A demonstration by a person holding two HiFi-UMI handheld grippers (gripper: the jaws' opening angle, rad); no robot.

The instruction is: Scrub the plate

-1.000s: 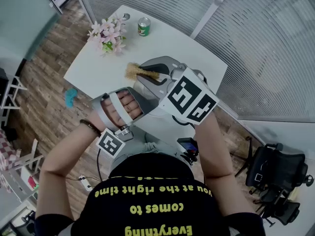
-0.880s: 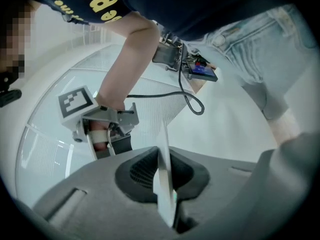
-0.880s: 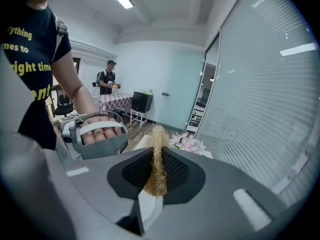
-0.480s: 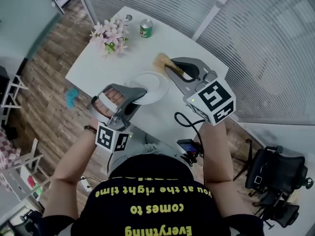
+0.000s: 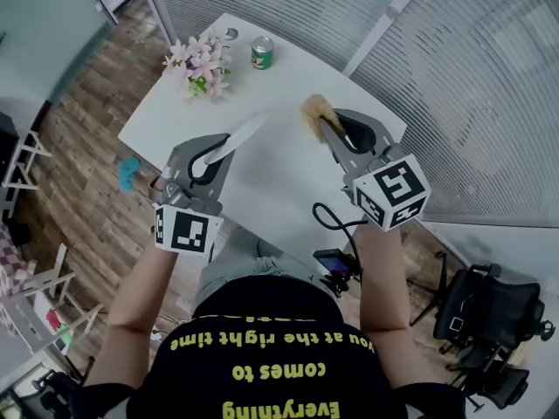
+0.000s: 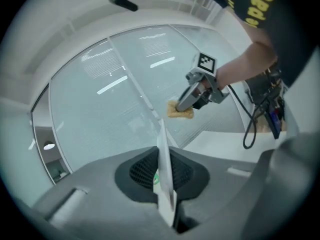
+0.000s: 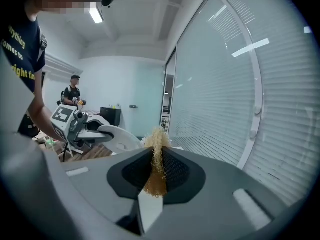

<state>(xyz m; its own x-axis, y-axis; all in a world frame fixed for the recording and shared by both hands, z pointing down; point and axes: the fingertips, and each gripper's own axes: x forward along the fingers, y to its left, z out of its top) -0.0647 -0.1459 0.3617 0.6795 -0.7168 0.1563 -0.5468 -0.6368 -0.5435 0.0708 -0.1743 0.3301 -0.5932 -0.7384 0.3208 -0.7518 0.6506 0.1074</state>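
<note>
In the head view my left gripper [image 5: 212, 157] is shut on the rim of a white plate [image 5: 241, 135], held edge-on above the white table [image 5: 271, 177]. The plate's thin edge [image 6: 164, 159] stands upright between the jaws of the left gripper [image 6: 166, 186]. Off to the right, my right gripper [image 5: 332, 129] is shut on a tan fibrous scrubber [image 5: 314, 112], clear of the plate. Its fibres [image 7: 156, 156] stick up from the right gripper [image 7: 156, 171]. Each gripper view shows the other tool: the scrubber [image 6: 180, 110], and the plate [image 7: 119, 136].
Pink flowers [image 5: 199, 61] and a green can [image 5: 261, 52] stand at the table's far end. A black cable [image 5: 336, 221] trails over the near edge. Blinds behind glass [image 5: 472, 77] run along the right. An office chair [image 5: 489, 321] stands on the floor. A person [image 7: 74, 91] stands far back.
The two grippers have drawn apart. The left one has rolled, turning the plate from flat to edge-on. The right one has carried the scrubber off to the right.
</note>
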